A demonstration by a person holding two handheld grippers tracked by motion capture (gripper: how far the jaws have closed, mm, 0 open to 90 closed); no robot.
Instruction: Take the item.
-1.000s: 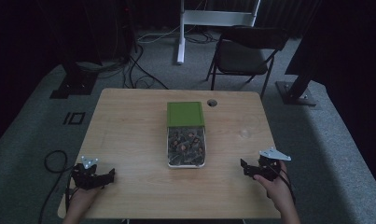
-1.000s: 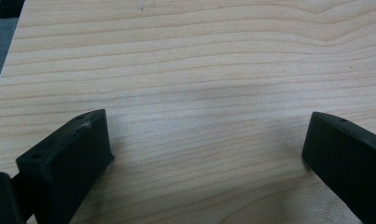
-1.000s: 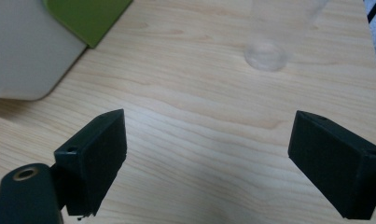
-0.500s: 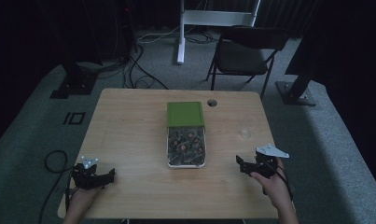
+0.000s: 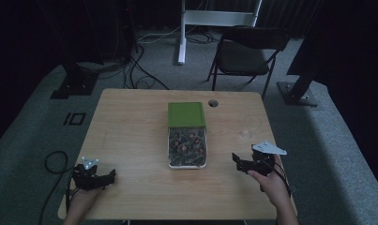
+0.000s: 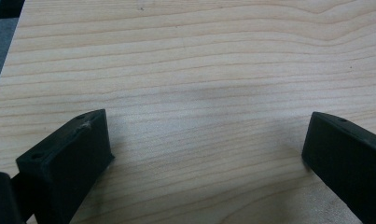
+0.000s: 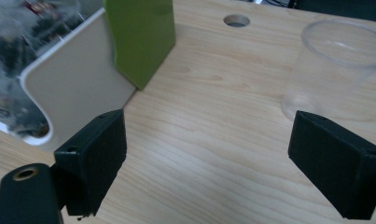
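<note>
Here we hold both grippers low over the wooden table (image 5: 130,122), at the bottom of the high view, with the work laid out between them. The left gripper (image 5: 112,175) sits at the lower left of that frame, and in its own view the 2 black jaws stand wide apart over bare wood, gripping nothing. The right gripper (image 5: 234,162) sits at the lower right, its jaws just as wide and empty.

The white tray (image 5: 187,164) lies in the middle of the high view, its far half covered by a green lid (image 5: 186,114), its near half showing a heap of small dark pieces (image 5: 187,142) under what looks like clear wrap. In the right gripper view the tray (image 7: 78,88) fills the upper left and the lid (image 7: 141,32) stands beyond it, while a clear plastic cup (image 7: 332,65) stands upright at the upper right, apart from both. We judge that the cup waits there to receive what comes out of the tray, and that the open right jaws frame the gap between the 2 so either can be reached.

Against the frame 1 second back, the right gripper has crept inward toward the tray. The left gripper has stayed put, and tray, lid and cup have not shifted.
</note>
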